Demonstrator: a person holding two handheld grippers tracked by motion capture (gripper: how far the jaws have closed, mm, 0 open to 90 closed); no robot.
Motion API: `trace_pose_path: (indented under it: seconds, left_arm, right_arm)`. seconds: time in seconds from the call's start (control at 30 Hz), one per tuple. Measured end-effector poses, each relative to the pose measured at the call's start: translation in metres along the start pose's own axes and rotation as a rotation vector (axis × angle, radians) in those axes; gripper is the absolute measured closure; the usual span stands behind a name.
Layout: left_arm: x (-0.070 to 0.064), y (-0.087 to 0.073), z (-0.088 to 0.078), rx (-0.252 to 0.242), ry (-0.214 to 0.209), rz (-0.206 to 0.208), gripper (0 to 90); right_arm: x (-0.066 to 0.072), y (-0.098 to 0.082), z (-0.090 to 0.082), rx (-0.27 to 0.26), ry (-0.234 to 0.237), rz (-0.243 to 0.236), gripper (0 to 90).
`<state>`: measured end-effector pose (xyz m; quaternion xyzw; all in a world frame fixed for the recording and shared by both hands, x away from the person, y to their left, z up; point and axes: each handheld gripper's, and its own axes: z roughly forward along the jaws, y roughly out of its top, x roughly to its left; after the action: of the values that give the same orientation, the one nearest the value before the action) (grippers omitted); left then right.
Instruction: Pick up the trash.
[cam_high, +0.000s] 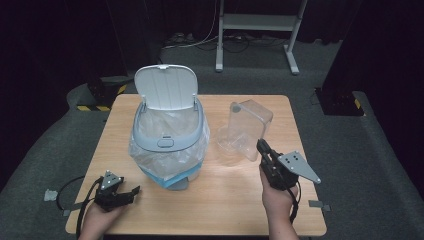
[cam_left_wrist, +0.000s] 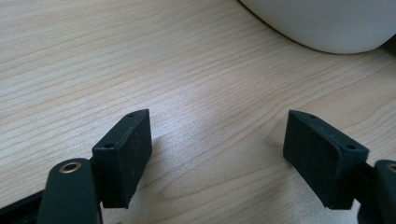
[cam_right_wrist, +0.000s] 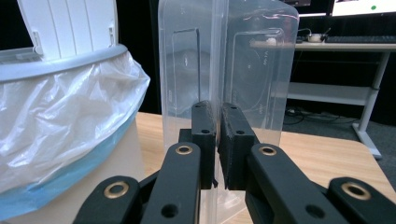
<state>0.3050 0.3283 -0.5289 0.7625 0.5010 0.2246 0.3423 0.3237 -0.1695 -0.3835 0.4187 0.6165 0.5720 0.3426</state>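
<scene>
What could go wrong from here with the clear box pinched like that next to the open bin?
1. The right gripper pinches only one thin wall of the clear plastic container; it could flex, slip or swing.
2. The white lidded bin stands close by, with its loose clear plastic liner bag bulging over the sides; a swinging container might snag it.
3. The left gripper rests open on the wooden table, so nothing steadies the bin.
</scene>
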Motion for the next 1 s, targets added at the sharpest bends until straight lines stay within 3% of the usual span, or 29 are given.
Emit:
trace_pose_path:
  seconds: [0.57,1.0]
  left_arm:
    - [0.0,0.0,0.0,0.0,-0.002,0.001,23.8]
    - [0.0,0.0,0.0,0.0,-0.002,0.001,23.8]
  right_arm:
    - [0.002,0.025,0.0,-0.085,-0.015,-0.015,85.4]
    - [0.012,0.039,0.0,-0.141,-0.012,-0.028,85.5]
